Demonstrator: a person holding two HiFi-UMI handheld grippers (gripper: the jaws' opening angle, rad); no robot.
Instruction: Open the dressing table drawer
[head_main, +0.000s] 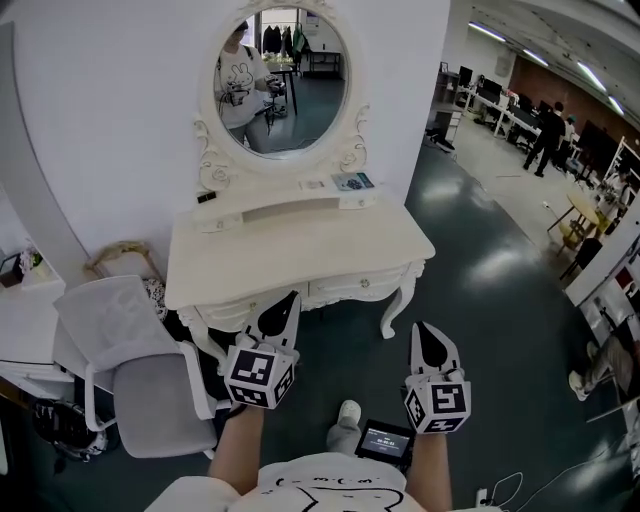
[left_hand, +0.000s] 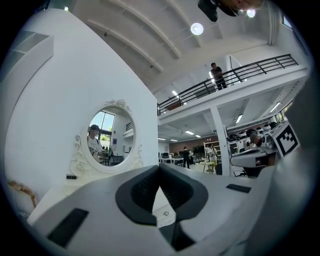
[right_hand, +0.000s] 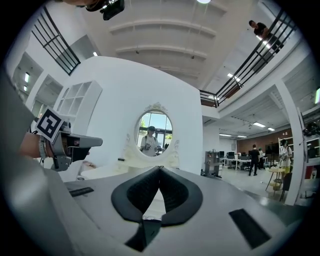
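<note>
A white dressing table (head_main: 230, 265) with an oval mirror (head_main: 282, 80) stands against the white wall. Two drawer fronts run along its front edge, the right one (head_main: 352, 290) with a small knob. My left gripper (head_main: 293, 297) is shut and empty, and its tip points at the middle of the table's front. In the left gripper view the jaw tips (left_hand: 159, 168) meet, and a small drawer knob (left_hand: 165, 213) shows through the gap behind them. My right gripper (head_main: 424, 327) is also shut and empty, and it hangs off the table's right front corner, short of the curved leg (head_main: 392, 312).
A grey office chair (head_main: 140, 375) stands close to the table's left front. Small items lie on the shelf under the mirror, including a box (head_main: 352, 181). A small screen device (head_main: 385, 440) and a shoe (head_main: 348, 411) are below me. Desks and people (head_main: 548, 135) fill the far right.
</note>
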